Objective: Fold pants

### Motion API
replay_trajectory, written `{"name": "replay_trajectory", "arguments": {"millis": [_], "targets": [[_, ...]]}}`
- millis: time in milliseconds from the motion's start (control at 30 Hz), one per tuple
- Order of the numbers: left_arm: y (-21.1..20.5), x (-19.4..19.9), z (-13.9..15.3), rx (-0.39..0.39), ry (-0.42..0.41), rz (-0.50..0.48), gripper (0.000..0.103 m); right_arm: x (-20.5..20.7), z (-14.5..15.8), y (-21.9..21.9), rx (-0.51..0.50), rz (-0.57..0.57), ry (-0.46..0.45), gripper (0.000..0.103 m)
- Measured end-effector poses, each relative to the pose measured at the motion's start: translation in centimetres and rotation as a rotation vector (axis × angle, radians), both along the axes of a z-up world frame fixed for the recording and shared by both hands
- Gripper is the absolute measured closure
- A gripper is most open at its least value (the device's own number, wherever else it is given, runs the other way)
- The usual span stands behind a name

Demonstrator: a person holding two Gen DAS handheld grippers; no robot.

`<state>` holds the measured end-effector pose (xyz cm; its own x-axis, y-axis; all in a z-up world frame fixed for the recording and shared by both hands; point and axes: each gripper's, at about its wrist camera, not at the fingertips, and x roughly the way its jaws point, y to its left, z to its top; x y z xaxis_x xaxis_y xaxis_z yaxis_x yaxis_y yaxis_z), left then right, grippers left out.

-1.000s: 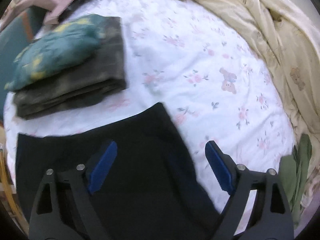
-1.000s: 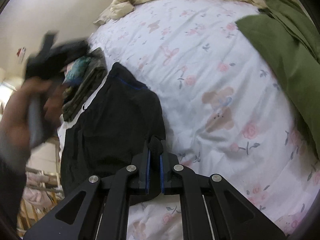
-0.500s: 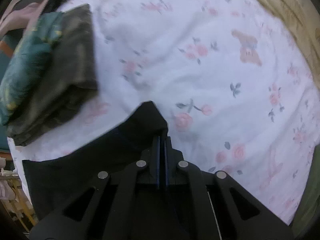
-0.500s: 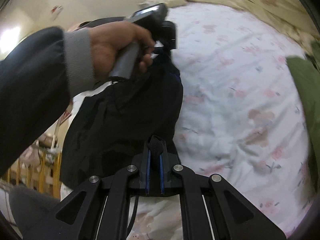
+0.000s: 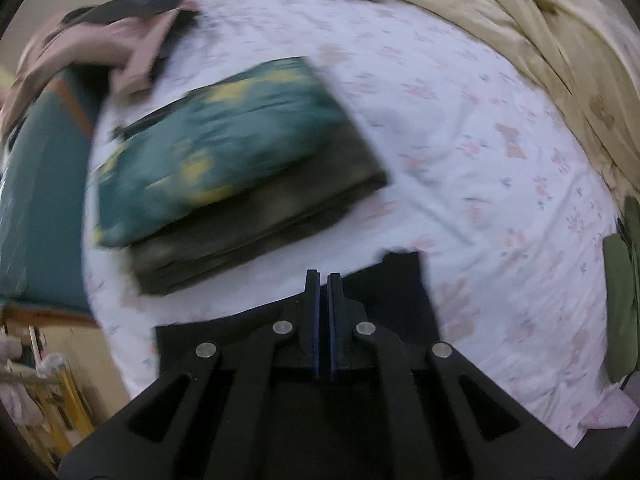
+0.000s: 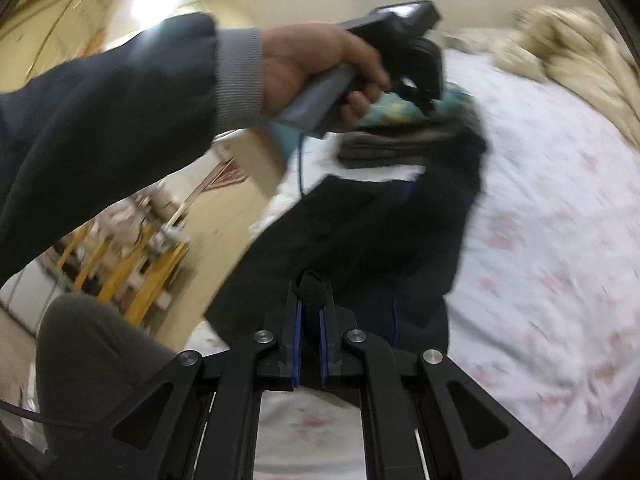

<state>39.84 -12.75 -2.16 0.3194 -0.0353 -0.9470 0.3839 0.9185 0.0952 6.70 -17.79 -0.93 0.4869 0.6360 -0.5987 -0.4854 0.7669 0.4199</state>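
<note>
The black pants [image 6: 360, 240] hang lifted off the floral bed sheet [image 6: 560, 240], stretched between both grippers. My right gripper [image 6: 308, 292] is shut on a black fold of the pants at the near end. My left gripper [image 5: 322, 280] is shut on the far edge of the pants [image 5: 400, 292]; in the right wrist view it [image 6: 420, 80] shows held in the person's hand up by the folded stack. The pants' far corner juts out to the right of the left fingers.
A folded stack [image 5: 240, 160], teal patterned cloth on dark grey cloth, lies on the sheet just beyond the left gripper. A cream duvet [image 5: 520, 20] is bunched along the far side. Green clothing [image 5: 620, 280] lies at the right edge. Pink cloth [image 5: 100, 48] lies far left.
The left gripper closed on the pants' edge, then lifted it up and back toward the folded stack. The right gripper stayed shut on the pants and rose with them.
</note>
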Motion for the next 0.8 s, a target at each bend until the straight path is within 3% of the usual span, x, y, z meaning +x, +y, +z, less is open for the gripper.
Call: {"name": "replay_trajectory", "arguments": {"millis": [200,300,367,400,433,600,667,700,733,800], "targets": [[9.5,0.1,-2.2,-0.004,0.037,0.094,0.102,1.3,-0.9,7.8,-0.022,0.098,0.041,0.097],[11.5,0.2,-4.0,-0.142,0.111,0.143,0.1,1.1,-2.5,7.8,-0.026,0.087,0.086,0.097],[11.1,0.5,-5.7,-0.165,0.156,0.153,0.079,1.1,-3.5,7.3,-0.061,0.081,0.104,0.097],[10.8,0.5,-6.5,-0.159,0.16,0.148,0.049,1.1,-3.9,6.9,-0.074,0.075,0.114,0.097],[10.4,0.4,-7.0,-0.164,0.156,0.141,0.034,1.1,-4.3,6.5,-0.08,0.067,0.125,0.097],[7.7,-0.4,-9.4,-0.265,0.195,0.089,0.034,1.1,-5.4,4.0,-0.08,0.027,0.164,0.097],[5.6,-1.0,-10.8,-0.187,0.184,0.025,0.034,1.2,-5.4,3.7,-0.081,0.024,0.169,0.097],[4.8,-1.1,-11.6,-0.152,0.188,0.01,0.036,1.2,-5.3,3.4,-0.078,0.024,0.168,0.097],[4.5,-1.2,-12.0,-0.148,0.202,-0.004,0.049,1.1,-5.3,3.3,-0.076,0.021,0.165,0.097],[4.1,-1.3,-12.4,-0.124,0.203,-0.021,0.061,1.2,-5.1,3.0,-0.071,0.02,0.163,0.097]]}}
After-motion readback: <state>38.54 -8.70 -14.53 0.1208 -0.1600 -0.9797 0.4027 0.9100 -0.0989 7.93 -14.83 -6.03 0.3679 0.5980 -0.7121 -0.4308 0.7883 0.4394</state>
